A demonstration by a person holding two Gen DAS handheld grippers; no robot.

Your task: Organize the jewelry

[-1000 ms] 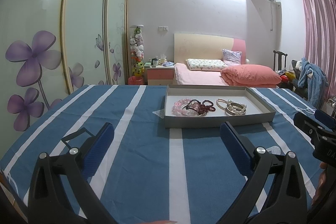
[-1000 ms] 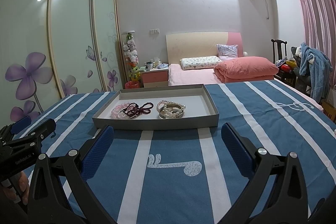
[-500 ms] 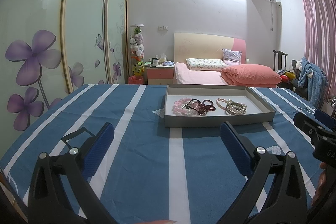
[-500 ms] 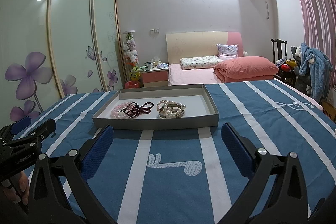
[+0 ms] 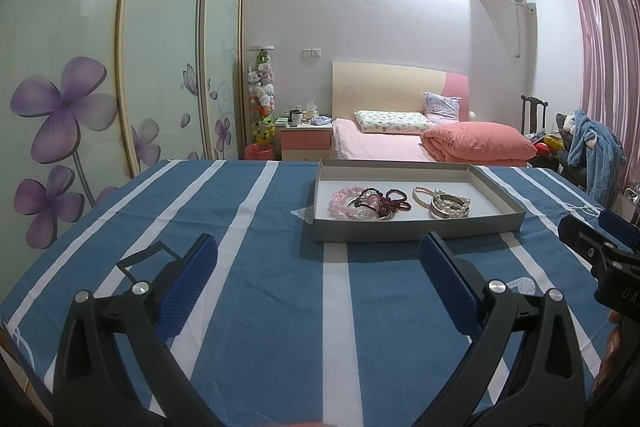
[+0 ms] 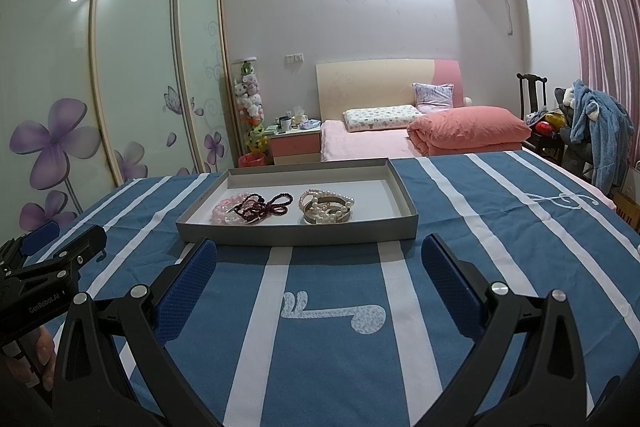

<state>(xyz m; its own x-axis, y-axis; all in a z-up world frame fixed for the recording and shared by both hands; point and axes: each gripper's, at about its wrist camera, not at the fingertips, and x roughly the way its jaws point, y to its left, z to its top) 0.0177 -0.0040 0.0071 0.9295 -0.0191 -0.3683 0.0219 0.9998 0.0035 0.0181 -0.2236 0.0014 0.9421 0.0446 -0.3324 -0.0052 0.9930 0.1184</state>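
Observation:
A shallow grey tray (image 5: 416, 229) (image 6: 296, 235) sits on the blue-and-white striped cloth. Inside lie a pink bead bracelet (image 5: 340, 201) (image 6: 224, 209), a dark red bead string (image 5: 390, 201) (image 6: 266, 207), and a pearl bracelet over a metal bangle (image 5: 448, 205) (image 6: 326, 209). My left gripper (image 5: 318, 267) hovers open in front of the tray's left part, nothing between its blue pads. My right gripper (image 6: 319, 267) is open too, just short of the tray's near wall. Each gripper shows at the edge of the other's view.
The striped table (image 5: 256, 307) stretches wide on both sides of the tray. Behind it stand a pink bed (image 5: 420, 143), a nightstand (image 5: 306, 141), a sliding wardrobe with flower prints (image 5: 80, 87) and a chair with blue clothing (image 6: 596, 131). A hand (image 6: 36, 359) holds the left gripper's handle.

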